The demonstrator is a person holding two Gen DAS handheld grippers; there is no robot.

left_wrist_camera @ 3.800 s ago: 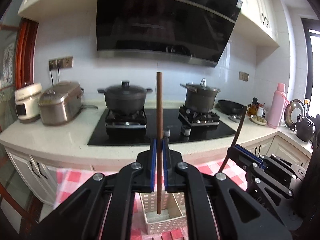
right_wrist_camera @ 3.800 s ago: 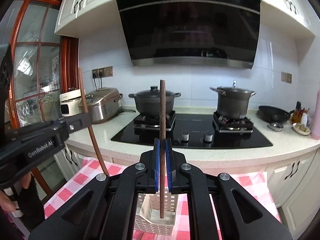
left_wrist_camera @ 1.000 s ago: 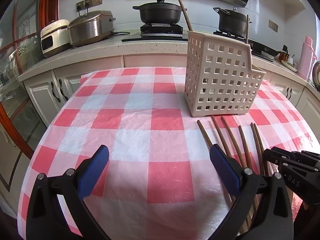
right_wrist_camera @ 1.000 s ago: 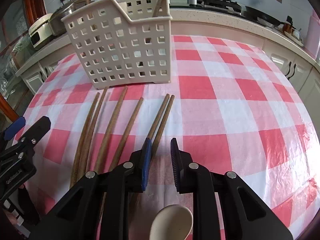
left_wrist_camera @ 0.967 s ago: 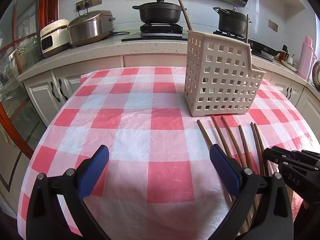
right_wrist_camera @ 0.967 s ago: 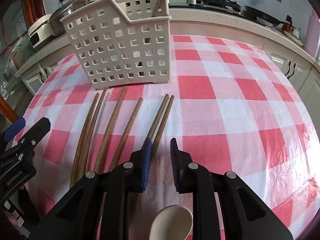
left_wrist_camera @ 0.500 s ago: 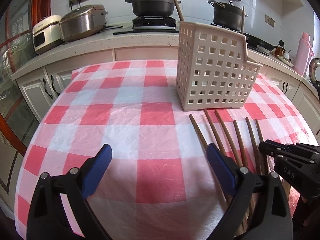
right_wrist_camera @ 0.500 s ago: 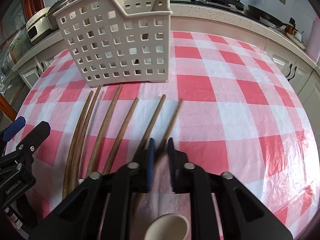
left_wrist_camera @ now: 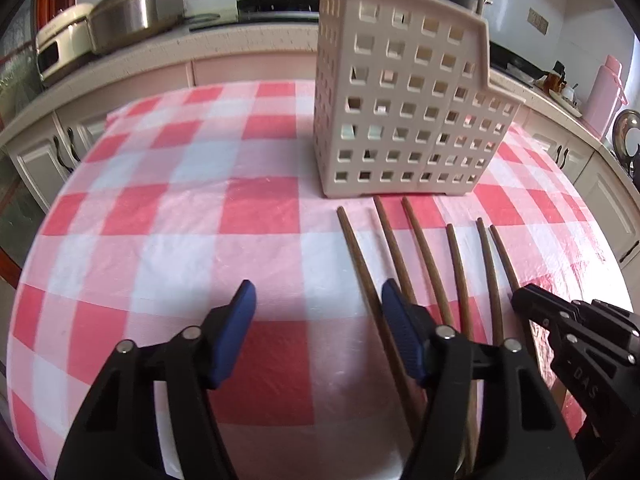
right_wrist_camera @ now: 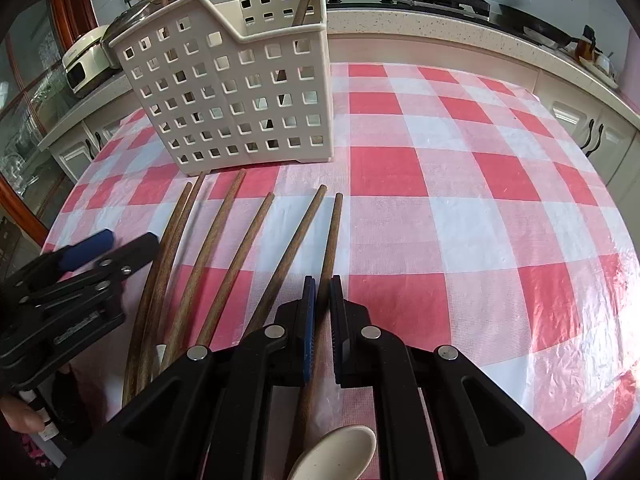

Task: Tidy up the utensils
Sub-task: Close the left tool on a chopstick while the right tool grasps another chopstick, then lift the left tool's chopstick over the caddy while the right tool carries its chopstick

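Desk (right_wrist_camera: 460,208): covered by a red-and-white checked plastic cloth.
Basket (right_wrist_camera: 240,96): white perforated utensil holder, upright near the far edge.
Chopsticks (right_wrist_camera: 228,248): six brown wooden ones, fanned flat just before the basket.
Spoon (right_wrist_camera: 340,454): cream, nearest edge.

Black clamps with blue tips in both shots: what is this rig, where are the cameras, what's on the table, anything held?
No robot arm here: a person holds a two-finger clamp in each hand, each with a fisheye camera looking forward along its fingers. One picture comes from the left clamp, the other from the right.

On the checked tablecloth stands a white perforated basket with a couple of wooden sticks already in it. Six long wooden chopsticks lie fanned out in front.

The right gripper has its jaws shut on the rightmost chopstick. The left gripper has just been closing around the leftmost chopstick, but its jaws do not press it yet.
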